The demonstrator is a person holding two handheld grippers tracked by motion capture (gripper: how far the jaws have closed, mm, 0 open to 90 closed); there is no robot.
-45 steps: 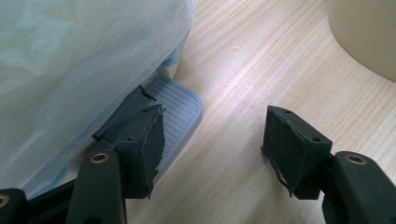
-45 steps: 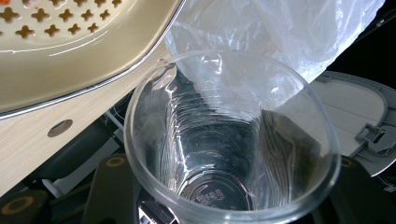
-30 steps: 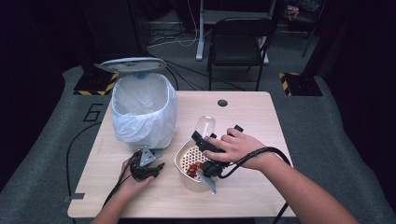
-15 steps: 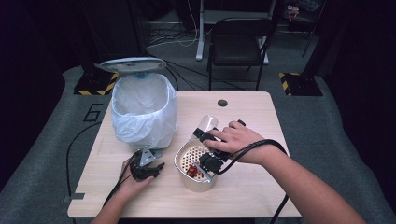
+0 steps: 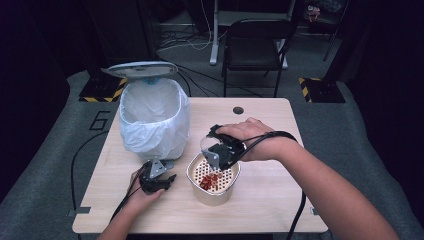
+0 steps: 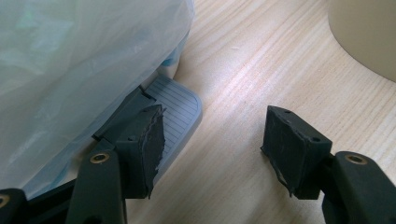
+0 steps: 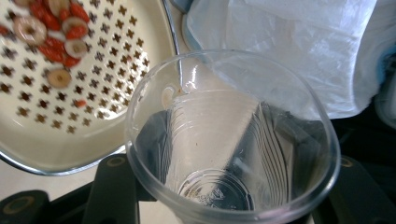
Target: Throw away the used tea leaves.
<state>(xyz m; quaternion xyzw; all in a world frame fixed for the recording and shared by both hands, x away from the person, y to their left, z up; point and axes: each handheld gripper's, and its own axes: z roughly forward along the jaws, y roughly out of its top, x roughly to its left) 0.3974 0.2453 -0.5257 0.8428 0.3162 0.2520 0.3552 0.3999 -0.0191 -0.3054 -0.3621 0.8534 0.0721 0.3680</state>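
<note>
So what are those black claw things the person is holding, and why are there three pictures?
A person holds two grabbing tools, one in each hand. One camera looks down from above; one small camera rides on each tool. On the wooden table stand a bin with a white bag and a cream strainer bowl with red and pale bits inside. The right gripper squeezes a clear plastic cup, which looks nearly empty, above the bowl. The left gripper is open, holding nothing, with one jaw at the bin's grey foot pedal.
</note>
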